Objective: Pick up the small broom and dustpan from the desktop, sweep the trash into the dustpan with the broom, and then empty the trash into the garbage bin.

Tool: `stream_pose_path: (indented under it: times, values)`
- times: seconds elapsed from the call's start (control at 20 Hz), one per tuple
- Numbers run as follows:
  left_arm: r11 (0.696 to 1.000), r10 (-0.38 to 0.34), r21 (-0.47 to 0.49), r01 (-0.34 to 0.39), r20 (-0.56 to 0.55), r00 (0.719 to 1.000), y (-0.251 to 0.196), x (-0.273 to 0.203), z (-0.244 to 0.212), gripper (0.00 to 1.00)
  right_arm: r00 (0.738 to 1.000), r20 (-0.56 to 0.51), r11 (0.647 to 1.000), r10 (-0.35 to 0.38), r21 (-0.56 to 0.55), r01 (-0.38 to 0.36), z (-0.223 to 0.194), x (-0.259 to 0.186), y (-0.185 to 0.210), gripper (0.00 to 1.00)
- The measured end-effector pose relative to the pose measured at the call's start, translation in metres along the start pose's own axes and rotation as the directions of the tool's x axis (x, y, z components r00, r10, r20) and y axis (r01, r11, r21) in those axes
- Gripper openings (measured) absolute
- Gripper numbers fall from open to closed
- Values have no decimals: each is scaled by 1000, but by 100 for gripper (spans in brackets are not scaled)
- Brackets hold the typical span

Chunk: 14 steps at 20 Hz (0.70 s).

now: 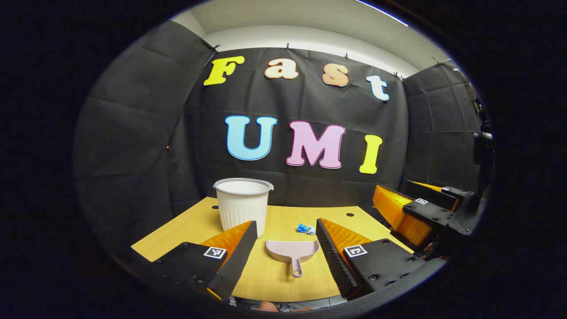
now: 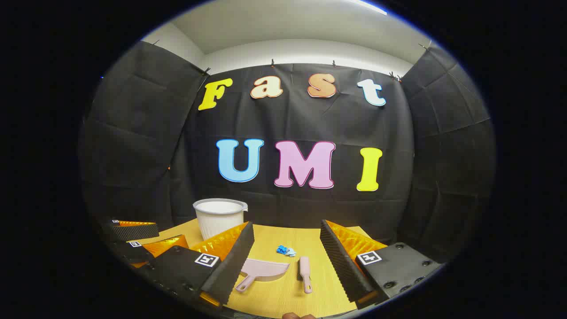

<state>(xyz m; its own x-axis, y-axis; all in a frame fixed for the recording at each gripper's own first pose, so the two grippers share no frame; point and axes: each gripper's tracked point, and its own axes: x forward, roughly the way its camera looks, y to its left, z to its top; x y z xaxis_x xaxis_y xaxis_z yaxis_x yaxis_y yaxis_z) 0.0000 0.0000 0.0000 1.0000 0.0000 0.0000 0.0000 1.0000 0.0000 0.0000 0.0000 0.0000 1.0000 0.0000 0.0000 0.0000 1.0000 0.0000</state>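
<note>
Both claws are held wide open and empty above the desktop's near edge. The dustpan is framed between the left gripper fingers, the broom just beside it under the right gripper. Handles are best approached squarely; trash lies toward the far edge, near the garbage bin.

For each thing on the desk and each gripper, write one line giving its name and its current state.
Dustpan: flat on the desk, not held.
Broom: lying beside the dustpan, not held.
Trash: unswept on the desk.
Garbage bin: upright, no lid.
Left gripper: jaws open.
Right gripper: jaws open.
</note>
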Motion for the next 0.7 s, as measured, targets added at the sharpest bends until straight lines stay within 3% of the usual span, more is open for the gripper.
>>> stream_pose_path:
  times: [0.3,0.35,0.5,0.55,0.6,0.7]
  values:
    - [1000,-25,12,25,-3,1000,-15,4,-3,82,999,16,999,-34,-6,34,4,-4,-12,96]
    - [999,-30,17,30,4,1000,-17,5,-1,82,999,16,999,-35,-9,36,4,-5,-14,90]
    - [998,-43,42,42,22,999,-25,11,2,79,999,18,999,-51,-3,51,4,-7,-23,90]
    - [998,-47,51,45,27,999,-26,12,5,82,998,16,998,-55,2,55,4,-7,-25,97]
    - [997,-49,58,47,30,998,-27,14,5,79,998,16,998,-60,5,60,4,-6,-27,90]
    - [997,-59,61,57,35,998,-30,16,8,79,997,19,998,-70,5,70,6,-6,-33,90]
